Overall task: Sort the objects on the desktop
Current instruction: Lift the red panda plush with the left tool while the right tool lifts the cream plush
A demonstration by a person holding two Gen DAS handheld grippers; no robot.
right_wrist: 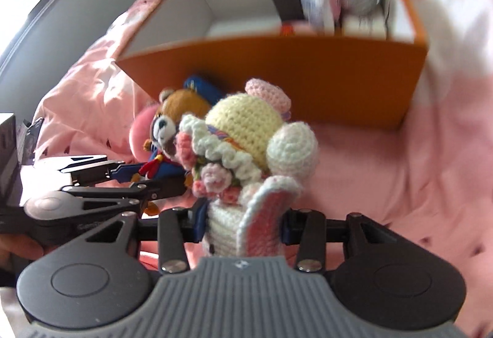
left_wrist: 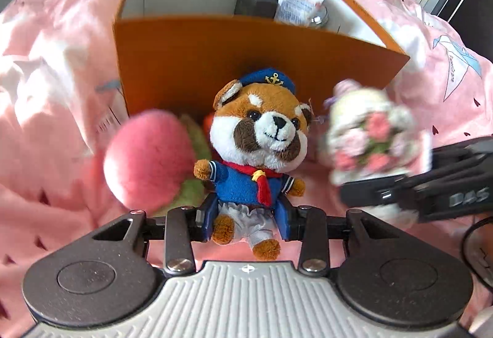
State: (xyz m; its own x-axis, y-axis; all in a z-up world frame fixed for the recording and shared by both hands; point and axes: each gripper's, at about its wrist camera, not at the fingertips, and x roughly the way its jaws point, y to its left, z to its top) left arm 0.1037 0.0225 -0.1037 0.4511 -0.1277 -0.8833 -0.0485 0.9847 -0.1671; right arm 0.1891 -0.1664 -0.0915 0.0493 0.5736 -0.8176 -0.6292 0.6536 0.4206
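Left wrist: orange box (left_wrist: pixel 246 51) (black case (left_wrist: pixel 255 0) inside)

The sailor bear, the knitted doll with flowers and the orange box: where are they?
sailor bear (left_wrist: pixel 262 134), left wrist view, on its white muzzle.
knitted doll (right_wrist: pixel 243 125), right wrist view, on its yellow head.
orange box (left_wrist: pixel 246 57), left wrist view, on its front wall.

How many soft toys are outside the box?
3: sailor bear in the left gripper, crochet doll in the right gripper, pink plush beside the bear. Others may be hidden.
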